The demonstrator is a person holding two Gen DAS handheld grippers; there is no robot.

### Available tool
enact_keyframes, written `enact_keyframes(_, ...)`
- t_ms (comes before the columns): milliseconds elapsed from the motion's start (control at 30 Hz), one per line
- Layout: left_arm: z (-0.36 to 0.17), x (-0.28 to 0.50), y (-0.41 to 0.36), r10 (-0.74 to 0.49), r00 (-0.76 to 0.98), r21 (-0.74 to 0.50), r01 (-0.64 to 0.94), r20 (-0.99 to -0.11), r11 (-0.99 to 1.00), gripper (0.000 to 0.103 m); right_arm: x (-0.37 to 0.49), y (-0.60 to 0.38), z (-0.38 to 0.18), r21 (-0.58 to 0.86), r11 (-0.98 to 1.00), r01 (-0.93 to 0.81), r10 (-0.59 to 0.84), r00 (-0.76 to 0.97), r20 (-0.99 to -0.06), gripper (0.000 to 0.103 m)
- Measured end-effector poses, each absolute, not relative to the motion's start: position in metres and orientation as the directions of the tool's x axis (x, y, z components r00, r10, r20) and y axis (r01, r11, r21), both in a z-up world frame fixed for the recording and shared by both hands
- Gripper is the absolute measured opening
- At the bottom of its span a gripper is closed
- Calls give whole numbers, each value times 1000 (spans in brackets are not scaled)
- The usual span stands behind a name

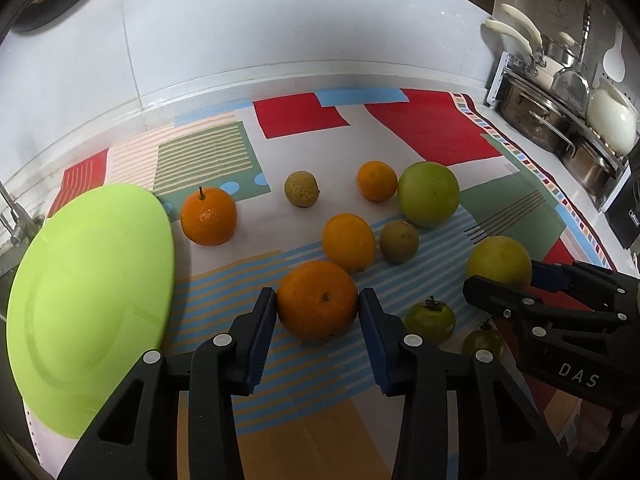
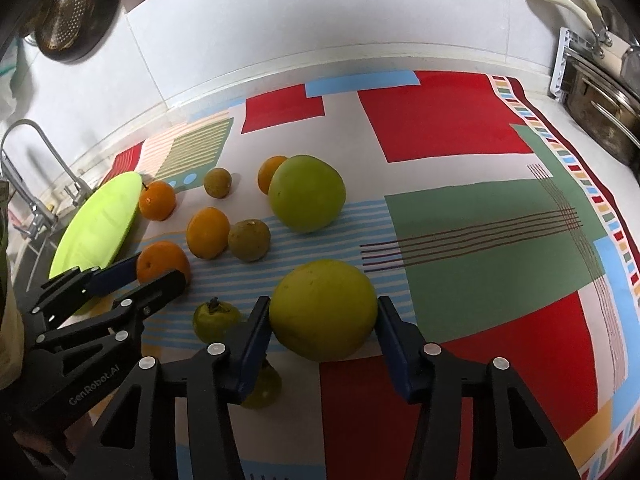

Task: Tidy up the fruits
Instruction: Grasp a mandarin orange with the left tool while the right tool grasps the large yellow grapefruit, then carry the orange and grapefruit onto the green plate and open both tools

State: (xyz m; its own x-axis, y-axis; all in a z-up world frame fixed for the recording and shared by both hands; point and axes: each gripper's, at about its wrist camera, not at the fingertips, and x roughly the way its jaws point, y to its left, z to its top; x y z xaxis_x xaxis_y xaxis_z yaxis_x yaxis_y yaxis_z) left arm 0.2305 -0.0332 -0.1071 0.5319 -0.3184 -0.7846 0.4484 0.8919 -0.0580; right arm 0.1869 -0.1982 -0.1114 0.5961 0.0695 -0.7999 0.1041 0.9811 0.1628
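Several fruits lie on a patterned cloth [image 1: 312, 136]. My left gripper [image 1: 318, 308] has its jaws against both sides of an orange [image 1: 317, 300], which rests on the cloth. My right gripper [image 2: 323, 320] has its jaws against both sides of a large yellow-green fruit [image 2: 323, 309]; in the left wrist view that fruit [image 1: 499, 262] shows at right. A lime-green plate [image 1: 92, 304] lies at left. Other oranges [image 1: 209, 216] [image 1: 349, 242] [image 1: 377, 181], a big green fruit [image 1: 428, 194], two brownish round fruits [image 1: 301, 189] [image 1: 399, 241] and two small green persimmons [image 1: 430, 319] [image 1: 483, 342] lie around.
A rack of pots and pans [image 1: 560, 112] stands at the right back. A faucet [image 2: 36, 168] and sink edge are at the left. A white tiled wall [image 1: 280, 20] runs along the back. A colander [image 2: 68, 12] hangs upper left.
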Motion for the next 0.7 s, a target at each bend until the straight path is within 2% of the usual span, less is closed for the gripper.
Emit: enact_keyframes(700, -60, 196, 7, -305, 635, -76, 362, -710, 929, 42, 166, -171, -69, 133, 991, -16, 109, 671, -734, 52)
